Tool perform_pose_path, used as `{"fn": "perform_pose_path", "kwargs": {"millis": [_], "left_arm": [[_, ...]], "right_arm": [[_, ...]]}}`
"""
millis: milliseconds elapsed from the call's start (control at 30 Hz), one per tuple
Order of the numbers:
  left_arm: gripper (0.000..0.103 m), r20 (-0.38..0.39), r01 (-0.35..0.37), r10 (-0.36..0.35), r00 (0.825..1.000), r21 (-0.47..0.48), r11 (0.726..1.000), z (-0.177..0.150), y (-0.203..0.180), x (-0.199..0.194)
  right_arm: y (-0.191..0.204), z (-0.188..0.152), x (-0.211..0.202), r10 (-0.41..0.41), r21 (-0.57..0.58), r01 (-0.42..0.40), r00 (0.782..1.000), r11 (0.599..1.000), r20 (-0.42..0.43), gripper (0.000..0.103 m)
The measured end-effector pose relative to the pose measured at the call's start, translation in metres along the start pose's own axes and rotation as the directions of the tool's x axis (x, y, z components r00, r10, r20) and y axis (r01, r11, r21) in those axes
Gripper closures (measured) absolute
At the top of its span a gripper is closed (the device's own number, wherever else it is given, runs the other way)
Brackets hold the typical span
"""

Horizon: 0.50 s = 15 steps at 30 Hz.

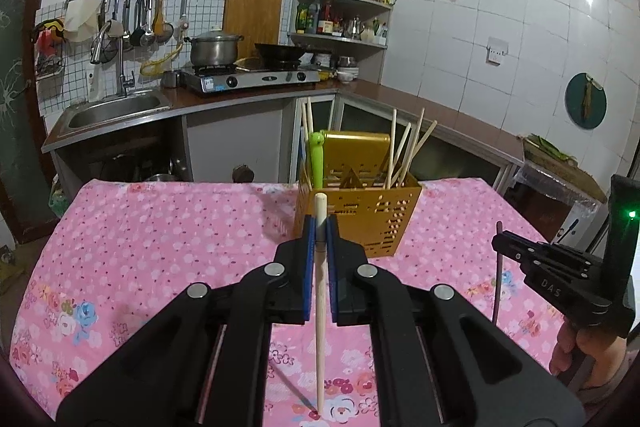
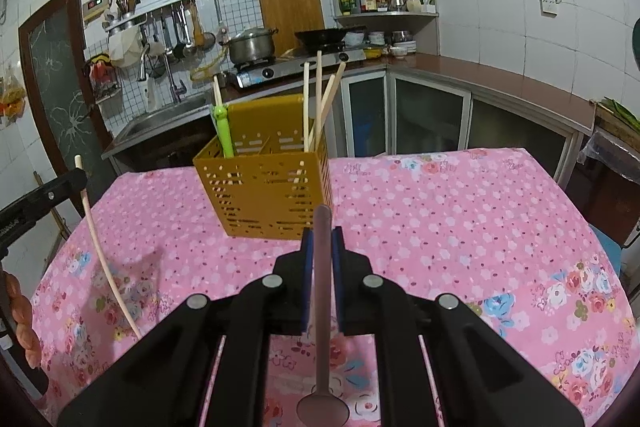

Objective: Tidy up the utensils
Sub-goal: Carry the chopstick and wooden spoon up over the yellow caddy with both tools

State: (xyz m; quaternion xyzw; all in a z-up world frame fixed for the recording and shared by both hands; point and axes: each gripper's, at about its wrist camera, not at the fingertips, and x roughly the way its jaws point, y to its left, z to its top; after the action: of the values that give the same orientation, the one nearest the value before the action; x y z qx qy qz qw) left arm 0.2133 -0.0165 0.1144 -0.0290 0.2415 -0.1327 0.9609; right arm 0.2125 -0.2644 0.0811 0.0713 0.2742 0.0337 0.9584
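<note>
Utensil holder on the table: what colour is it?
The utensil holder is mustard yellow, clearest in the right wrist view.

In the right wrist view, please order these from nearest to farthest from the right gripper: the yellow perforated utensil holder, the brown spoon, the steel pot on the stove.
1. The brown spoon, clamped between the fingers of the right gripper, bowl end toward the camera.
2. The yellow perforated utensil holder, on the pink floral tablecloth, just ahead and slightly left.
3. The steel pot, on the stove at the back counter.
</note>
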Motion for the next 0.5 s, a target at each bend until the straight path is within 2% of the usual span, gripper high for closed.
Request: {"fn": "perform_pose_path", "kwargs": {"millis": [233,500], "left_arm": [[0.099,0.064,0.005,-0.006,0.998,0.006,1.0,0.033,-0.002,-0.007],[0.099,0.175,-0.001,-0.002,0.984,0.019,1.0,0.098,-0.009,-0.002]], "right_arm": [[0.0,0.026,-0.002,0.017,0.011,-0.018,0.998,1.0,0.063,0.094],[-0.001,0.088,0.007,0.04,0.058,-0.053,0.98,0.997,0.197,0.094]]}}
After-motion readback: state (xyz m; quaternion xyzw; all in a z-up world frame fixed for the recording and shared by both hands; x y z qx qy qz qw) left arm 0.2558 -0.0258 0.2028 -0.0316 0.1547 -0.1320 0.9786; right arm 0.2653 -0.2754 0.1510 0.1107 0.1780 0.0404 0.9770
